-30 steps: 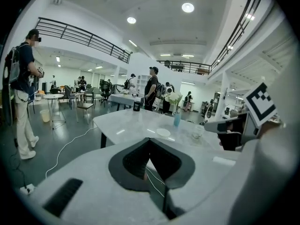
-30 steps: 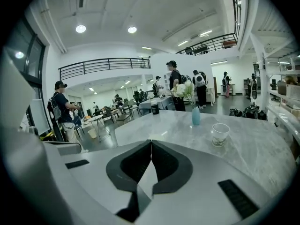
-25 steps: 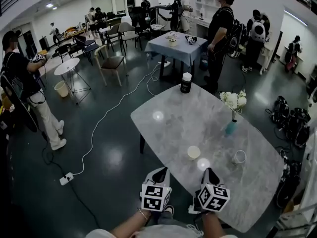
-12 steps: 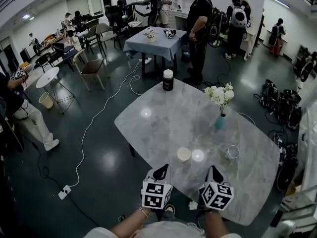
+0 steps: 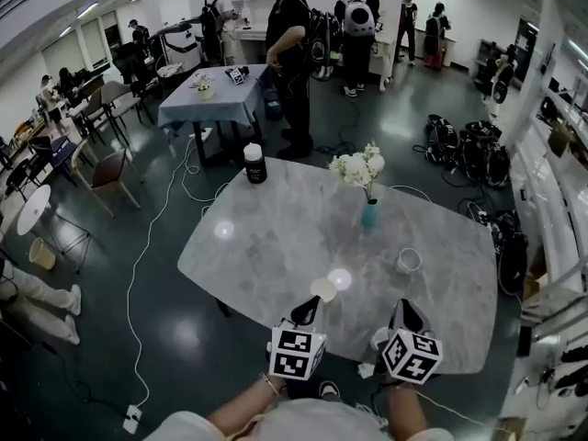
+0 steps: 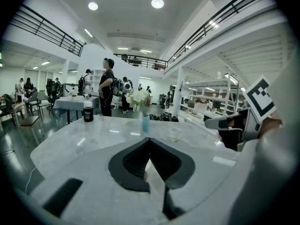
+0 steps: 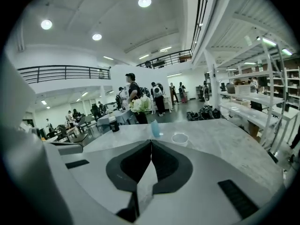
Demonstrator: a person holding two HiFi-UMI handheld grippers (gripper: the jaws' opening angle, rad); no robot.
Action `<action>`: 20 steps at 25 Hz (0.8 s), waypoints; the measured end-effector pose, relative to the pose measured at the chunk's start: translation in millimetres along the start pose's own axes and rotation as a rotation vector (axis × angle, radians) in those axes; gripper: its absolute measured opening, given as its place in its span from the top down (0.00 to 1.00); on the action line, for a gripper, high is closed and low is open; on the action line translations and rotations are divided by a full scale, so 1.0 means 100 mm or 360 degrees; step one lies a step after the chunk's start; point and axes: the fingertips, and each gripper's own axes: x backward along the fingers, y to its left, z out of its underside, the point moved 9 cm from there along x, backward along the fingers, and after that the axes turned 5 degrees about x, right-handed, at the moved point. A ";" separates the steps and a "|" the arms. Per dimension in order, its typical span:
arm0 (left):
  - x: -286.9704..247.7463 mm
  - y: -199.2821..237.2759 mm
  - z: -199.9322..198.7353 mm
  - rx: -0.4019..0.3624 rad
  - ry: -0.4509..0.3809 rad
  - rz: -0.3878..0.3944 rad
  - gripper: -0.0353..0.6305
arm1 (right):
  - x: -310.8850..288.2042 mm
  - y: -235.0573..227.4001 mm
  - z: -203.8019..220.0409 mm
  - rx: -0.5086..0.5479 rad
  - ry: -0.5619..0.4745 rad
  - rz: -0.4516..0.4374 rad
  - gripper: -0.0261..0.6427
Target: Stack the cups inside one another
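Cups stand apart on the grey marble table (image 5: 248, 246), not yet nested. A cream cup (image 5: 323, 289) sits near the person's edge, and a clear cup (image 5: 408, 261) sits off to its right, well apart from it.

The left gripper (image 5: 308, 307) points at the cream cup, its tips just beside the cup's near side (the head view does not show whether they touch). In the left gripper view its jaws are pressed together to a point with nothing between them. The right gripper (image 5: 404, 307) hangs over the near part of the table, short of the clear cup. Its jaws are likewise closed tip to tip and empty. In the right gripper view the clear cup sits beyond the tips and a little to their right.

Beyond the cups, about mid-table, a teal vase (image 5: 369, 213) holds white flowers (image 5: 358, 165); it stands behind the clear cup and to its left. At the table's far left edge stands a black bottle (image 5: 254, 164) with a white lid. A bright spot of ceiling light glares off the marble beside the cream cup.

Off the table, a person in black (image 5: 292, 53) stands by a blue-clothed table (image 5: 207, 104). A white cable (image 5: 152, 237) snakes across the dark floor, and black bags (image 5: 469, 145) lie at the right.
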 end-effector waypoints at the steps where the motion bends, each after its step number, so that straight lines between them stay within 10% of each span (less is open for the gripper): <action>1: -0.05 0.02 0.00 -0.0011 0.0010 0.0052 0.95 | 0.05 -0.01 0.03 -0.0036 -0.0015 0.0055 0.95; 20: -0.44 -0.36 0.26 -0.0178 0.0216 0.0619 0.95 | 0.81 -0.17 0.61 -0.0302 -0.0002 0.0628 0.95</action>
